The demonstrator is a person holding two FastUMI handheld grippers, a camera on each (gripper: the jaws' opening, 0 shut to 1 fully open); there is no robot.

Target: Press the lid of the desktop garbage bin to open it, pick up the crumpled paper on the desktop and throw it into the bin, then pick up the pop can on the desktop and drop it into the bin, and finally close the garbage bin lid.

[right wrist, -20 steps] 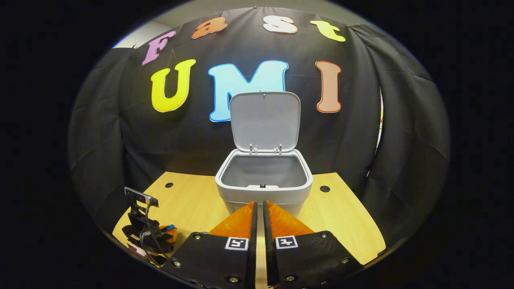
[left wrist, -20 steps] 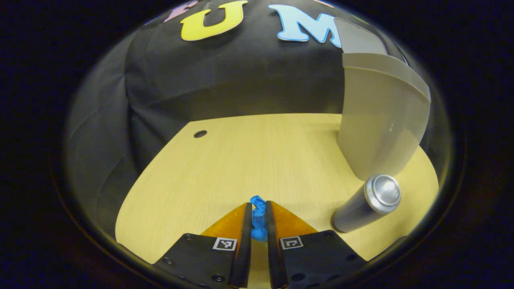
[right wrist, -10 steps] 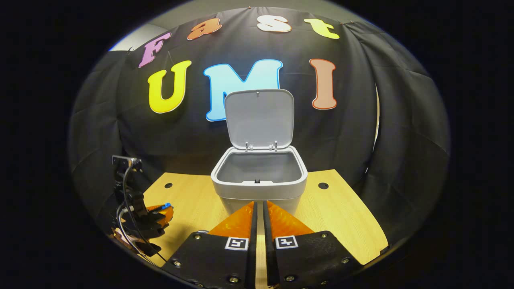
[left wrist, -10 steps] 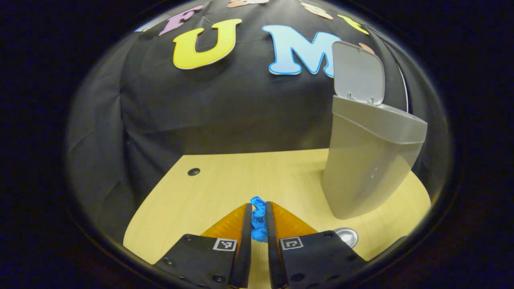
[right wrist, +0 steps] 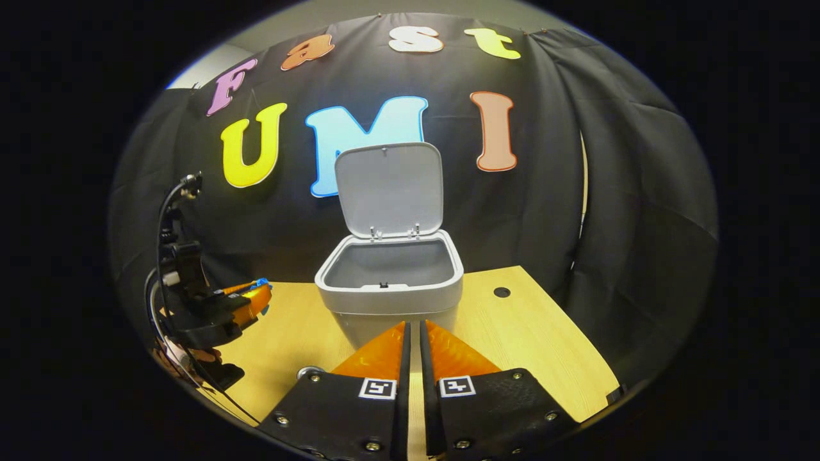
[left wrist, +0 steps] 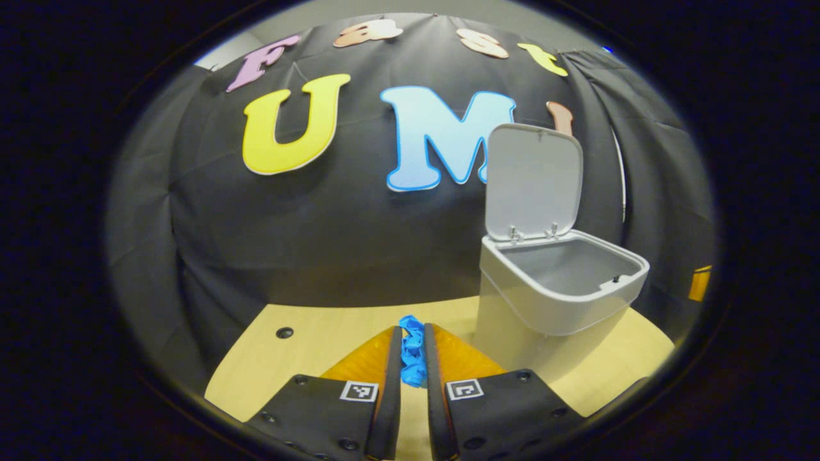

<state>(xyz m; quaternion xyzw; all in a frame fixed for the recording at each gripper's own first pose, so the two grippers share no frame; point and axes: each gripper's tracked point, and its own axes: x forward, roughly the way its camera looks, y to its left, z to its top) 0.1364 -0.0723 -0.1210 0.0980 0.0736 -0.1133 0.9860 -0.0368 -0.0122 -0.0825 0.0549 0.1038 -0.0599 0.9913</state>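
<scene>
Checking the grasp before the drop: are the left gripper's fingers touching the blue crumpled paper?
Touching. In the left gripper view, the crumpled paper is pinched between both fingers of the left gripper.

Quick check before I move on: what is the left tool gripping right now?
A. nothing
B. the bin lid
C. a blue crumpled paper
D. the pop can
C. In the left gripper view the left tool is shut on the blue crumpled paper, which sits pinched between its fingers, lifted above the desktop, with the open bin ahead to the right.
</scene>
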